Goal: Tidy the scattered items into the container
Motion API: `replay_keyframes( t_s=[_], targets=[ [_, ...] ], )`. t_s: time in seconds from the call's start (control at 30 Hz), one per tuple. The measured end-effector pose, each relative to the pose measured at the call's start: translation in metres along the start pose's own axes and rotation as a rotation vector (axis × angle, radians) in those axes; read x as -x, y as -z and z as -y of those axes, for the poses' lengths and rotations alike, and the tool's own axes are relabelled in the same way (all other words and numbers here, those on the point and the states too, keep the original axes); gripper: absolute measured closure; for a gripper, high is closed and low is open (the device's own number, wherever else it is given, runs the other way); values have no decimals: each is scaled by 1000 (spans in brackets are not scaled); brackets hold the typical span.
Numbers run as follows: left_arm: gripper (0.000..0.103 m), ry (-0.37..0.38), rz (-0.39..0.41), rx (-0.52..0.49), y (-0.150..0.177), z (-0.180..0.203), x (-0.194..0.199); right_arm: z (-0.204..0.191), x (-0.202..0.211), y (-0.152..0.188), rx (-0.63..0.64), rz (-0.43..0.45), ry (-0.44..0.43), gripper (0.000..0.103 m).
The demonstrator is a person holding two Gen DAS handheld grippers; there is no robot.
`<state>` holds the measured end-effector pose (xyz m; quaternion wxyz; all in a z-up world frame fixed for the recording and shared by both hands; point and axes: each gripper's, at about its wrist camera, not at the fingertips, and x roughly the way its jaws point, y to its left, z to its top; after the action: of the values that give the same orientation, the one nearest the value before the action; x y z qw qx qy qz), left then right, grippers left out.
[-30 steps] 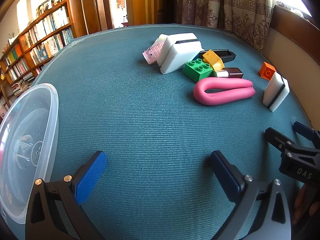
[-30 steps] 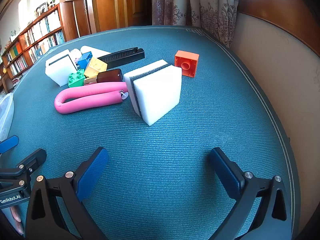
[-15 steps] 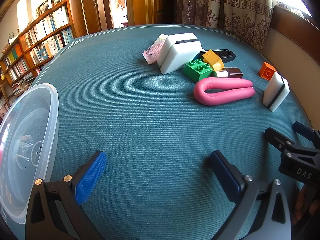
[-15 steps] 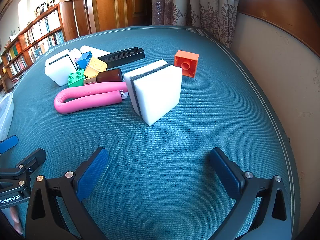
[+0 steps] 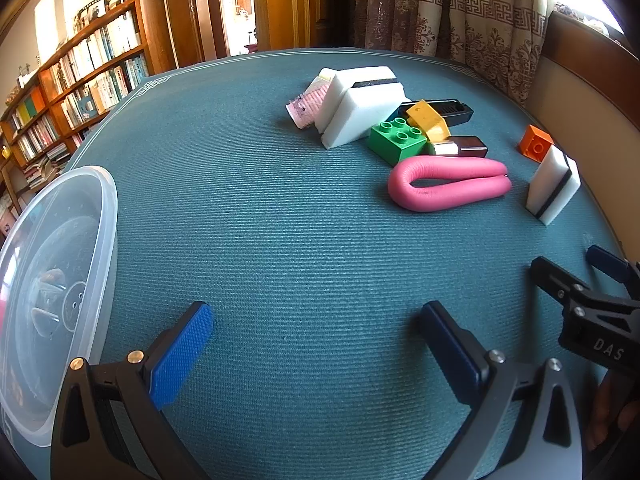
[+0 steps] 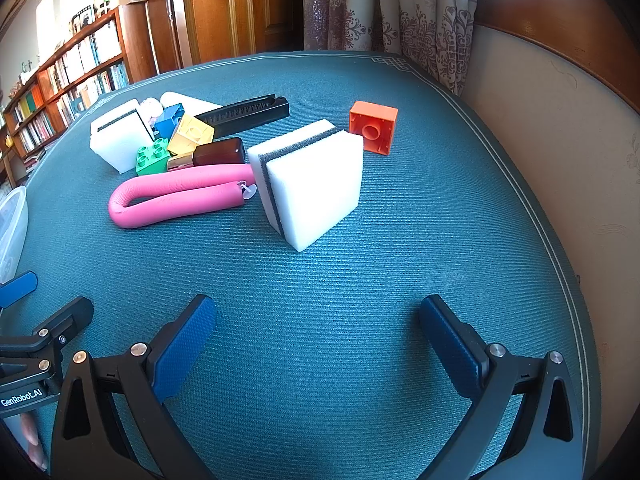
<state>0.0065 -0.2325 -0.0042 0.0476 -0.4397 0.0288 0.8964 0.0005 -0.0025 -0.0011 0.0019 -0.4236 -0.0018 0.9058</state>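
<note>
With both the left gripper [image 5: 316, 344] and the right gripper [image 6: 316, 340] spread wide and empty, the right should straddle the near white sponge [image 6: 308, 184] across its flat faces, then carry it to the clear container [image 5: 48, 288] at far left.

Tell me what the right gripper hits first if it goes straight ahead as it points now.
Most likely the white sponge standing on edge, dead ahead of the open right gripper; only bare teal cloth lies between. Depth is uncertain.
</note>
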Motion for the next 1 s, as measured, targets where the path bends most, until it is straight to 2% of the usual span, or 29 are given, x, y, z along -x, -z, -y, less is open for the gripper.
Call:
replay_keyframes(
  t_s=[0.43, 0.7, 1.0],
  targets=[
    [0, -5, -4, 14, -2, 1, -3, 2, 0, -2, -6, -1, -15, 0],
    [0, 3, -8, 12, -5, 1, -4, 13, 0, -13, -38, 16, -101, 0],
    [0, 31, 15, 15, -22, 4, -2, 20, -3, -32, -85, 43, -179, 19]
  ],
)
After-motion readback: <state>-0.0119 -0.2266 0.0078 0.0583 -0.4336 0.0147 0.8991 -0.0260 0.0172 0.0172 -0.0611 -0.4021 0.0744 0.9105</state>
